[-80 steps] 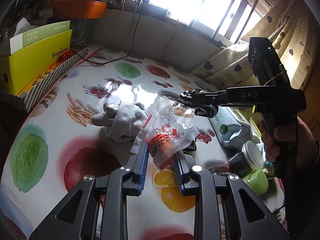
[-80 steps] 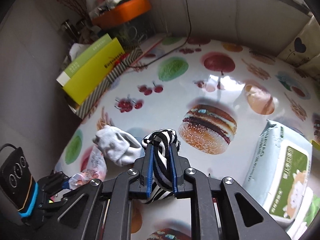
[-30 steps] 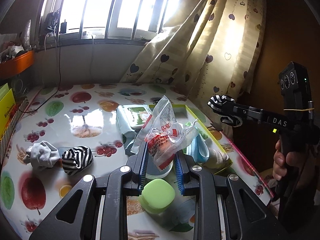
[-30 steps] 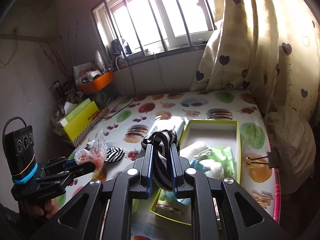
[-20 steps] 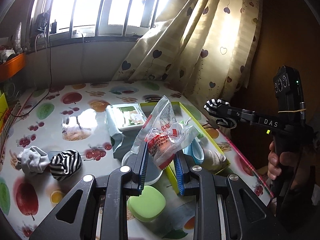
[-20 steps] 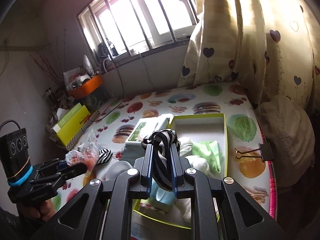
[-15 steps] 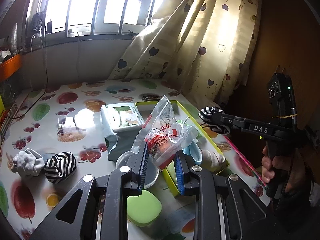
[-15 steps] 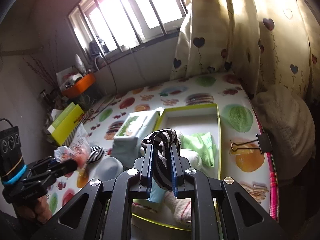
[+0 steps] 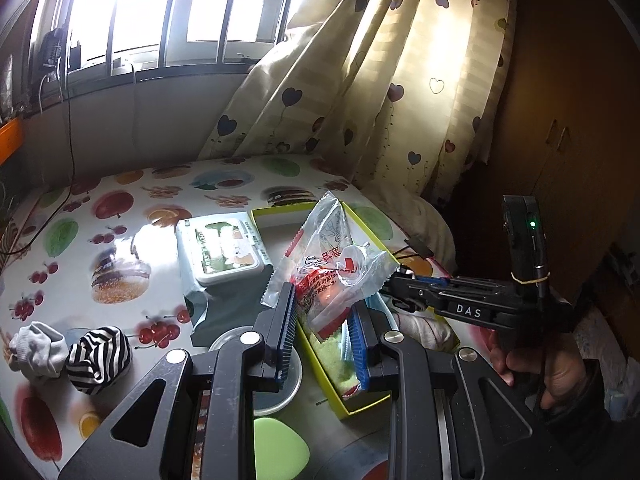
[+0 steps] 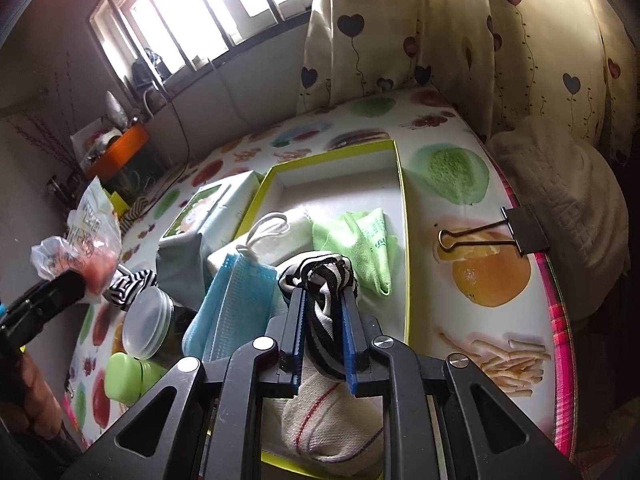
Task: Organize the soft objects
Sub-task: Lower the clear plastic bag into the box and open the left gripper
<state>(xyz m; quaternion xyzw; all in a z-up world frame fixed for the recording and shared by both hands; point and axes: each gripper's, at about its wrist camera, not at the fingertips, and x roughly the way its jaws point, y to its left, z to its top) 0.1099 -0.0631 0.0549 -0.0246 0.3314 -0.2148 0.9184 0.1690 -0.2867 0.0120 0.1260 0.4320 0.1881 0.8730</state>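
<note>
Striped sock (image 10: 326, 308), rolled in black and white, is sitting between the blue pads of the right gripper (image 10: 324, 332), just over the near end of the yellow-rimmed box (image 10: 402, 216). The jaws are opening at this moment, and the sock is still lying between them; whether the pads are still pressing on it is hard to judge from this angle. Under the sock a cream cloth with a red line (image 10: 320, 428) is filling the near corner of the box. A blue face mask (image 10: 236, 304) is leaning just left of the sock, a white mask with ear loops (image 10: 280, 232) is lying behind it, and a green cloth (image 10: 360, 240) is spreading to the right, close to the box wall.

The left gripper (image 9: 324, 320) is pinching a crinkled clear snack packet with red print (image 9: 336, 272), holding it above the box's left side. Below it, on the fruit-print tablecloth (image 9: 120, 208), a pack of wet wipes (image 9: 220, 248) is resting beside the box, with a clear round lid (image 9: 276, 372) and a green container (image 9: 280, 448) nearer the camera. A second striped sock (image 9: 98, 354) and a grey sock (image 9: 38, 348) are lying touching each other at the table's left, well apart from the box. A black binder clip (image 10: 504, 236) is gripping the table's right edge, and a person's hand (image 9: 552, 368) is grasping the right gripper's handle.
</note>
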